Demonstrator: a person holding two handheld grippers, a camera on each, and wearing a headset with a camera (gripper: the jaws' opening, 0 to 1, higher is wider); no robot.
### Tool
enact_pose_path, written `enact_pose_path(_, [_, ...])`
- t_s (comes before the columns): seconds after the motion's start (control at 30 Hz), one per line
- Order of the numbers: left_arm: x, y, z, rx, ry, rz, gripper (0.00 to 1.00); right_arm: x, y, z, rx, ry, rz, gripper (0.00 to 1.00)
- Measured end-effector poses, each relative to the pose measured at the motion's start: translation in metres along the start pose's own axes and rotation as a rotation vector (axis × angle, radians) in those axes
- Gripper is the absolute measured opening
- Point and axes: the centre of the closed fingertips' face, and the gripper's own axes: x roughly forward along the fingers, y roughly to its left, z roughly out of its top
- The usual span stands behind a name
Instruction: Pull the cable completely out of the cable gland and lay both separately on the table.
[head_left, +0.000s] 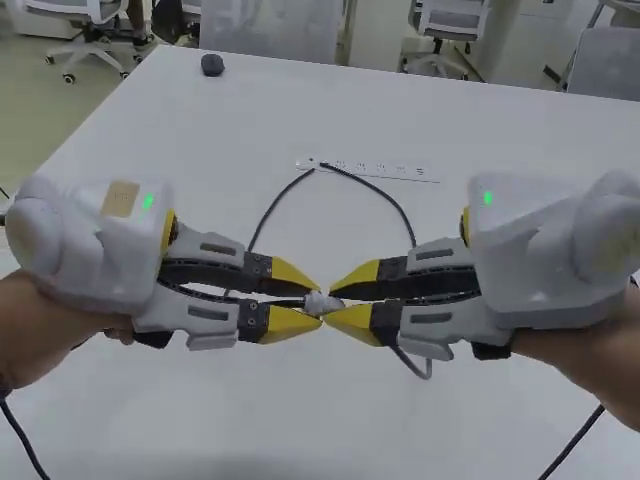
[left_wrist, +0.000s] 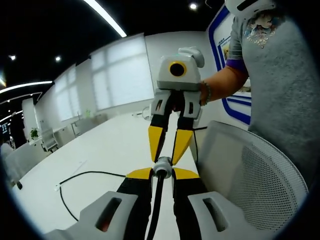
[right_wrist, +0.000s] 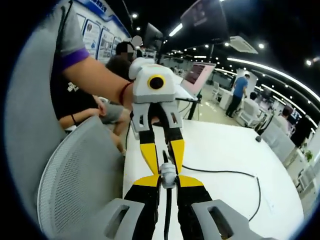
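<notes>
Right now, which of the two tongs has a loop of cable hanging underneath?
The right tongs: a short cable loop curls out below them, right of the cable gland. The left tongs have bare table beneath.

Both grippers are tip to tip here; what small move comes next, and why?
Probably draw the right gripper away from the left gripper along the cable: both pinch at the gland, and the cable is still threaded through it.
</notes>
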Motion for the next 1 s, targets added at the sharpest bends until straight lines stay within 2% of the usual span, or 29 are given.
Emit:
enact_pose_path(0.2, [0.000, 0.002, -0.002, -0.034, -0.005, 0.015, 0.15, 0.002, -0.003, -0.002, -0.107, 0.024, -0.041, 0.07])
enact_pose_path(0.5, [0.003, 0.000, -0.005, -0.040, 0.005, 0.021, 0.15, 0.001, -0.002, -0.007, -0.138, 0.052, -0.052, 0.07])
enact_pose_path(0.57, [0.005, 0.000, -0.007, -0.046, 0.008, 0.025, 0.15, 0.000, 0.000, -0.008, -0.165, 0.059, -0.057, 0.06])
enact_pose_path(0.6, [0.003, 0.003, -0.012, -0.040, 0.033, 0.047, 0.15, -0.003, 0.001, -0.009, -0.194, 0.070, -0.055, 0.01])
enact_pose_path(0.63, [0.002, 0.003, -0.013, -0.053, 0.032, 0.047, 0.15, -0.005, 0.001, -0.012, -0.244, 0.091, -0.041, 0.00])
enact_pose_path(0.67, [0.000, 0.005, -0.012, -0.060, 0.018, 0.052, 0.15, -0.007, -0.007, -0.014, -0.226, 0.099, -0.099, 0.00])
enact_pose_path(0.7, [-0.001, 0.005, -0.012, -0.056, 0.021, 0.058, 0.15, -0.008, -0.005, -0.012, -0.230, 0.080, -0.080, 0.00])
enact_pose_path(0.77, [-0.003, 0.005, -0.012, -0.052, 0.026, 0.058, 0.15, -0.012, -0.006, -0.008, -0.109, 0.037, -0.084, 0.00])
enact_pose_path(0.8, [-0.004, 0.005, -0.012, -0.051, 0.027, 0.058, 0.15, -0.013, -0.010, -0.008, -0.098, 0.029, -0.098, 0.01])
enact_pose_path(0.93, [-0.004, 0.005, -0.012, -0.047, 0.029, 0.063, 0.15, -0.012, -0.013, -0.017, -0.059, 0.057, -0.097, 0.06])
enact_pose_path(1.0, [-0.004, 0.006, -0.010, -0.046, 0.024, 0.068, 0.15, -0.010, -0.009, -0.021, -0.080, 0.077, -0.083, 0.05])
